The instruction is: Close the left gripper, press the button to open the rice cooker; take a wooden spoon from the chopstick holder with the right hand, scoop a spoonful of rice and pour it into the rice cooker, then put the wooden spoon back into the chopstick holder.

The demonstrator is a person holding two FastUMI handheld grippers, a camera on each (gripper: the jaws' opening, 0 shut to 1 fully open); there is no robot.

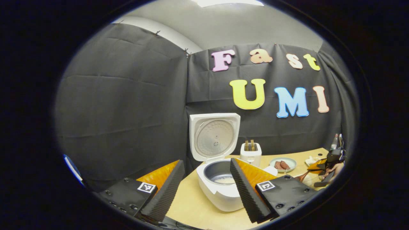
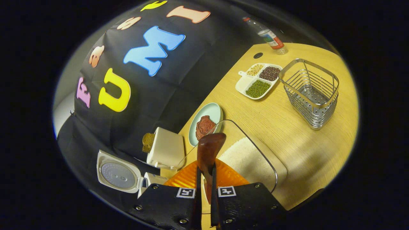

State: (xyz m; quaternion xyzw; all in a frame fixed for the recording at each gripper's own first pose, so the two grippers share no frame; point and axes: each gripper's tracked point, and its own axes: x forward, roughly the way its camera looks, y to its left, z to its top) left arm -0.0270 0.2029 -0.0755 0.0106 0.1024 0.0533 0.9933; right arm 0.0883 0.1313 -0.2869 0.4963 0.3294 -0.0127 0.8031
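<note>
Right gripper view: right claw (image 2: 204,188) clamping dark wooden spoon (image 2: 208,153), hovering over clear rice container (image 2: 255,159) for scooping; left claw (image 1: 204,188) gaping wide.

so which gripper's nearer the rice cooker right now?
Left. The left gripper hangs open right in front of the rice cooker. The right gripper, shut on the wooden spoon, is off over the rice container.

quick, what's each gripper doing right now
Left gripper: open, holding nothing, in front of the open rice cooker.
Right gripper: closed on the wooden spoon.
</note>
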